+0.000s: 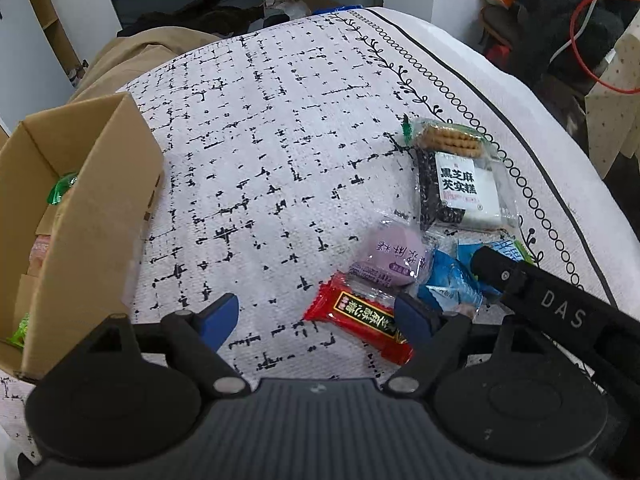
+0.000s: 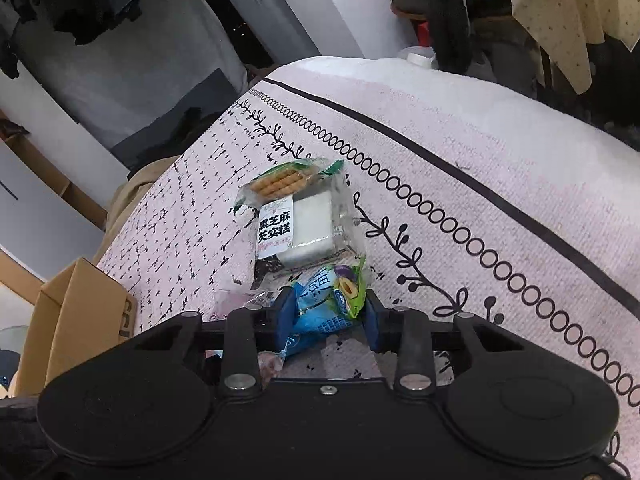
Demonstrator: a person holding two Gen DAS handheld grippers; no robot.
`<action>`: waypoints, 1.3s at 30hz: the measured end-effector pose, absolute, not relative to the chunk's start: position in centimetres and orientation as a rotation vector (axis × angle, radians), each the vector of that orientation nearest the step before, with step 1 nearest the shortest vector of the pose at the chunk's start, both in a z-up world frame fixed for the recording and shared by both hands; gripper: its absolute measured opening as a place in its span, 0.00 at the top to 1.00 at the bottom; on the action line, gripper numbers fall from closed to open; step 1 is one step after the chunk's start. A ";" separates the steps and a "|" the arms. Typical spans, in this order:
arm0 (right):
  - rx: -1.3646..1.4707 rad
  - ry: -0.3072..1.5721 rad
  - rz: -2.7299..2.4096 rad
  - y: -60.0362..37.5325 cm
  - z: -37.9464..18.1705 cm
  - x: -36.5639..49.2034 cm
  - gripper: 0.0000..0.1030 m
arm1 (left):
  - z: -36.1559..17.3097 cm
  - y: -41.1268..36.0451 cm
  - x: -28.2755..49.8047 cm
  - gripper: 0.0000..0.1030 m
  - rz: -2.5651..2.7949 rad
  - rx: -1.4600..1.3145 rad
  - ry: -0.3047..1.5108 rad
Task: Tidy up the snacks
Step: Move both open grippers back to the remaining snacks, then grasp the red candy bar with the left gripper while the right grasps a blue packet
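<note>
The blue pack [image 2: 320, 312] sits between the right gripper [image 2: 329, 318] fingers, which look pressed on it, near the table's right edge. Around it lie a purple cake [image 1: 390, 258], a red bar [image 1: 360, 320] and a sesame cake [image 1: 460, 188]. The left gripper [image 1: 316, 312] is spread wide and holds nothing. I think the pick-up is on; next, lift and carry it to the box [image 1: 80, 216] at the left edge. The cloth [image 1: 260, 140] is white with black marks. The room behind is cluttered.
</note>
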State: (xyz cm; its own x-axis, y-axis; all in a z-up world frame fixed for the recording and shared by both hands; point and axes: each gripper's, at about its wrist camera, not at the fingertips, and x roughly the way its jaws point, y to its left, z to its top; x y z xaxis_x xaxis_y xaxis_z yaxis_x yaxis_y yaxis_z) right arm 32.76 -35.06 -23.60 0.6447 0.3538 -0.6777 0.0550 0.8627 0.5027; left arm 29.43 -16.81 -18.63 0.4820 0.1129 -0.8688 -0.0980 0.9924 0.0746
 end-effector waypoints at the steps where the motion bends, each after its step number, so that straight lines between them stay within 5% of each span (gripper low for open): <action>1: 0.517 0.864 0.179 -35.1 -23.5 32.7 0.67 | -18.7 -16.9 29.4 0.18 0.126 0.016 1.059; 13: 0.556 0.878 0.145 -36.7 -22.6 31.1 0.70 | -18.4 -16.2 28.5 0.42 0.068 -0.045 1.033; 28: 0.539 0.909 0.145 -37.0 -23.1 30.8 0.70 | -20.2 -17.3 28.8 0.44 0.067 -0.066 1.086; 33: 0.513 0.911 0.154 -36.9 -23.3 30.4 0.70 | -19.9 -17.4 28.5 0.70 0.054 -0.051 1.086; 39: 0.482 0.887 0.134 -36.6 -23.1 29.1 0.71 | -19.1 -16.5 27.6 0.78 0.040 -0.052 1.099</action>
State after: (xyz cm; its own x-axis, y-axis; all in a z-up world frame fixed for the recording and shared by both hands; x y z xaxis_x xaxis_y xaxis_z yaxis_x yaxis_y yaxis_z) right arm 29.07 -36.56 -23.14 0.6310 0.3078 -0.7121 0.0842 0.8854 0.4572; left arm 27.63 -16.48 -19.13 0.4536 0.0067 -0.8912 -0.0586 0.9980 -0.0223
